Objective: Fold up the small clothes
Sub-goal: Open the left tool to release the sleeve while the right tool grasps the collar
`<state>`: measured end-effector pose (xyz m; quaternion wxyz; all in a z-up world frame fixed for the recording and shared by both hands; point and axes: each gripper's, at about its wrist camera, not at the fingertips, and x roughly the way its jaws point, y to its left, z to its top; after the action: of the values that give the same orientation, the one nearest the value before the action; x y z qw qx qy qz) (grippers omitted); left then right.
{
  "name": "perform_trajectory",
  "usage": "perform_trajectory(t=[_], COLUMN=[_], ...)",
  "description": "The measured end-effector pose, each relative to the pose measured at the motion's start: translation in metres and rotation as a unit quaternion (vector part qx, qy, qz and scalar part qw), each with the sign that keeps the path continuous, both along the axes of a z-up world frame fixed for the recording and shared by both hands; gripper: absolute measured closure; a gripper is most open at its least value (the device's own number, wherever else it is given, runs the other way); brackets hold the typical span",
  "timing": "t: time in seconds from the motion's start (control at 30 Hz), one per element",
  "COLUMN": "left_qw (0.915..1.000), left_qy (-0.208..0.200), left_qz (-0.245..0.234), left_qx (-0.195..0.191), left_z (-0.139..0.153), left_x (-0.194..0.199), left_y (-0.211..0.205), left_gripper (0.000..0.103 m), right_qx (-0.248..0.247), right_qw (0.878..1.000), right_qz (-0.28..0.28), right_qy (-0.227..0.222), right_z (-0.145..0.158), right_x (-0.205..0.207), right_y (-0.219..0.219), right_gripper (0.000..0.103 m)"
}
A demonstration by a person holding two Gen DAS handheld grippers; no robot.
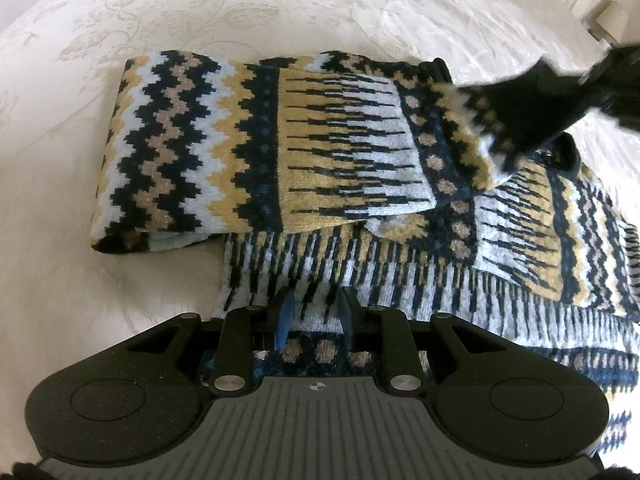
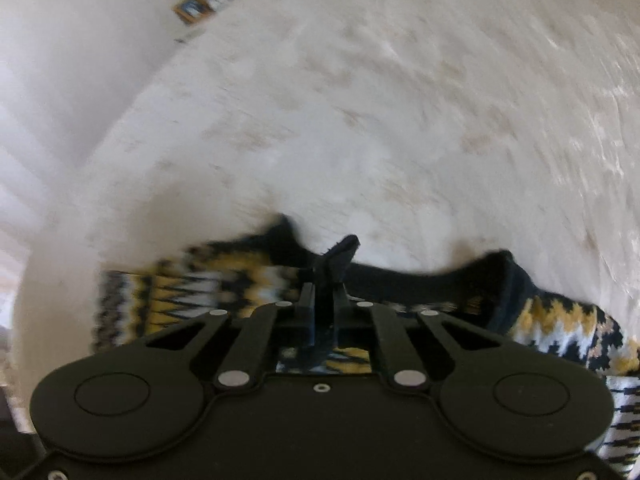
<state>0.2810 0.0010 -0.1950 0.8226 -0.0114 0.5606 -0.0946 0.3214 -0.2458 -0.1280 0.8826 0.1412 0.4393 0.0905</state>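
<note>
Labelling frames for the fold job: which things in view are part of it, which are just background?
In the job:
- patterned knit sweater
- left gripper, shut on the sweater's near edge
- right gripper, shut on its dark cuff

Lying about:
- white bedspread
- clutter on the floor, blurred

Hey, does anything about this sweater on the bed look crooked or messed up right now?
The patterned sweater isn't lying flat yet: its sleeve lies folded across the body, and one dark ribbed edge is pinched up in the right gripper. The left gripper holds the near hem. Nothing looks torn or spilled.
</note>
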Motion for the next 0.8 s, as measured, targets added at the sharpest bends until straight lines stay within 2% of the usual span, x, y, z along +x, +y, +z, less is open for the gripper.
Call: perform_trajectory(t=[0.17, 0.2, 0.37, 0.43, 0.57, 0.77, 0.8], left_qw=[1.0000, 1.0000, 0.9999, 0.9999, 0.9999, 0.9998, 0.9998], left_qy=[-0.001, -0.002, -0.004, -0.004, -0.004, -0.003, -0.003], left_qz=[-0.007, -0.008, -0.011, -0.011, -0.012, -0.019, -0.020], left_qx=[0.002, 0.003, 0.005, 0.006, 0.008, 0.006, 0.005], left_z=[0.001, 0.001, 0.002, 0.002, 0.003, 0.005, 0.005], left_x=[0.000, 0.000, -0.001, -0.002, -0.002, -0.002, -0.002], left_y=[0.000, 0.000, 0.000, 0.000, -0.001, -0.001, 0.000], left_gripper=[0.078, 0.078, 0.078, 0.078, 0.078, 0.078, 0.078], right_qx=[0.015, 0.017, 0.007, -0.005, -0.026, -0.027, -0.025], right_qw=[0.999, 0.998, 0.996, 0.993, 0.986, 0.983, 0.983], right_qz=[0.004, -0.003, -0.074, -0.107, -0.163, -0.171, -0.169], right_qy=[-0.048, -0.054, -0.058, -0.040, 0.017, 0.066, 0.069], right_z=[0.047, 0.054, 0.073, 0.066, 0.030, -0.011, -0.015], right_x=[-0.031, -0.038, -0.078, -0.092, -0.105, -0.108, -0.109], right_y=[0.001, -0.003, -0.049, -0.070, -0.104, -0.110, -0.109], right_gripper=[0.091, 0.094, 0.094, 0.094, 0.094, 0.093, 0.085])
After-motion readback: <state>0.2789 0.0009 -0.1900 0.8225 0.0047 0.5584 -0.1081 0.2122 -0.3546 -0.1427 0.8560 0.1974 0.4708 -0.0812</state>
